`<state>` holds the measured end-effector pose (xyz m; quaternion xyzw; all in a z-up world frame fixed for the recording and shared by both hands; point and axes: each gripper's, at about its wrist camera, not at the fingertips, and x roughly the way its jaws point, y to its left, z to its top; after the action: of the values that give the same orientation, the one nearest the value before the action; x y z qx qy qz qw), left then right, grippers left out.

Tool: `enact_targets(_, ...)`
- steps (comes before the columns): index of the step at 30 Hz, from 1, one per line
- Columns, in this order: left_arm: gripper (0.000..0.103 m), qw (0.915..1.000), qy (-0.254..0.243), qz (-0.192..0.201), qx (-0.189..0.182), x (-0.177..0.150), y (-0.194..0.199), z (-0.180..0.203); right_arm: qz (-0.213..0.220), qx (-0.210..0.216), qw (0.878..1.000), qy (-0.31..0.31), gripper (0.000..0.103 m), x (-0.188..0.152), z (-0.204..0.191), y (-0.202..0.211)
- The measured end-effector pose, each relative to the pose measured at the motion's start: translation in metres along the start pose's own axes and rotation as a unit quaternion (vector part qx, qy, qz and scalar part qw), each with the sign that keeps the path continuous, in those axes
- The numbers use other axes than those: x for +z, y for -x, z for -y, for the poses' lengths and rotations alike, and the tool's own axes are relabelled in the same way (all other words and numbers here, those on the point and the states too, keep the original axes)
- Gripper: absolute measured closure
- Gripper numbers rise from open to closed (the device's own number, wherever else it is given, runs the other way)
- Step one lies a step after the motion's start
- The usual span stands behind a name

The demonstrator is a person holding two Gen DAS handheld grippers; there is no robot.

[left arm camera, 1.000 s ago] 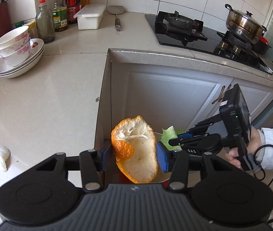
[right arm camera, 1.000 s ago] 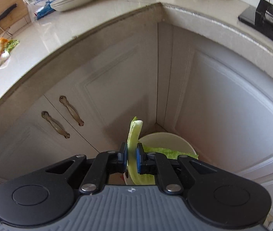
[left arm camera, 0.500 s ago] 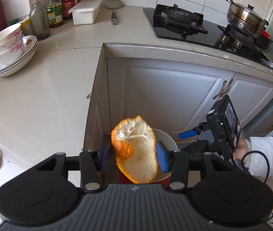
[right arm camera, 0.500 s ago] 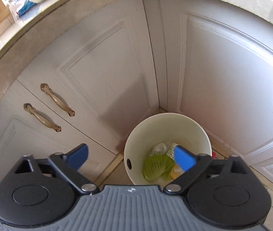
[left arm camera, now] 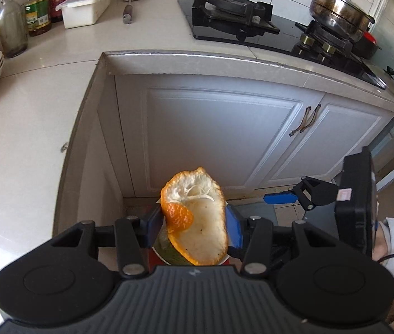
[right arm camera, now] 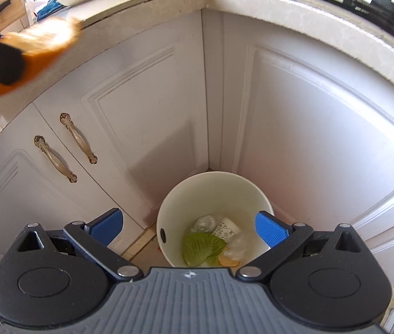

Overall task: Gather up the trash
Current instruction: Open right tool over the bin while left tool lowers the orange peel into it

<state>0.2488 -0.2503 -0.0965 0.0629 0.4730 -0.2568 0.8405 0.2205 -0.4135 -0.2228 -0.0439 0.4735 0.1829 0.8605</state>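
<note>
My left gripper [left arm camera: 192, 226] is shut on a large piece of orange peel [left arm camera: 197, 217], white side facing me, held above the floor corner. Part of the bin's rim [left arm camera: 163, 256] shows beneath the peel. In the right wrist view my right gripper [right arm camera: 190, 226] stands wide open with nothing between its blue pads, just above the cream bin [right arm camera: 169, 208]. A green lettuce leaf [right arm camera: 201, 247] lies inside the bin with other scraps. The peel [right arm camera: 38, 44] and the left gripper show blurred at the upper left of that view. The right gripper [left arm camera: 294, 194] also appears at the right of the left wrist view.
White cabinet doors [right arm camera: 130, 128] meet in a corner behind the bin, with brass handles [right arm camera: 77, 139]. The counter [left arm camera: 24, 128] carries bowls, bottles and a white box [left arm camera: 85, 2]. A black stove [left arm camera: 238, 19] with a steel pot [left arm camera: 338, 8] stands at the back right.
My right gripper opened and let go of the lettuce leaf, which now lies in the bin. My left gripper carried the peel off the counter toward the bin.
</note>
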Motion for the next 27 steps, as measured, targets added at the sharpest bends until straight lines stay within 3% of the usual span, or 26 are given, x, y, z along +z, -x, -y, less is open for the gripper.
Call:
enact_targets(9, 0.055, 0.9989, -0.011, -0.035, -0.03, 0.008, -0.066, 0.02, 0.024, -0.054, 0.998, 0.018, 0.0, -0.023, -0.006, 0.038)
enact_targets(17, 0.054, 0.9959, -0.013, -0.079, -0.042, 0.001, -0.129, 0.035, 0.033, -0.074, 0.997, -0.013, 0.0, -0.037, -0.001, 0.058)
enact_targets(20, 0.048, 0.9949, -0.016, -0.09, -0.043, 0.001, -0.148, 0.04, 0.033, -0.083, 0.996, -0.021, 0.0, -0.04, 0.0, 0.06)
enact_targets(22, 0.023, 0.9953, -0.006, -0.089, -0.038, 0.001, -0.154, 0.04, 0.032, -0.086, 0.995, -0.025, 0.0, -0.042, 0.002, 0.061)
enact_targets(23, 0.019, 0.9959, -0.001, -0.083, -0.035, 0.002, -0.154, 0.04, 0.031, -0.089, 0.995, -0.026, 0.0, -0.043, 0.002, 0.061)
enact_targets(27, 0.019, 0.9966, -0.002, -0.072, -0.04, 0.007, -0.149, 0.037, 0.029, -0.092, 0.995, -0.028, 0.0, -0.044, 0.001, 0.064)
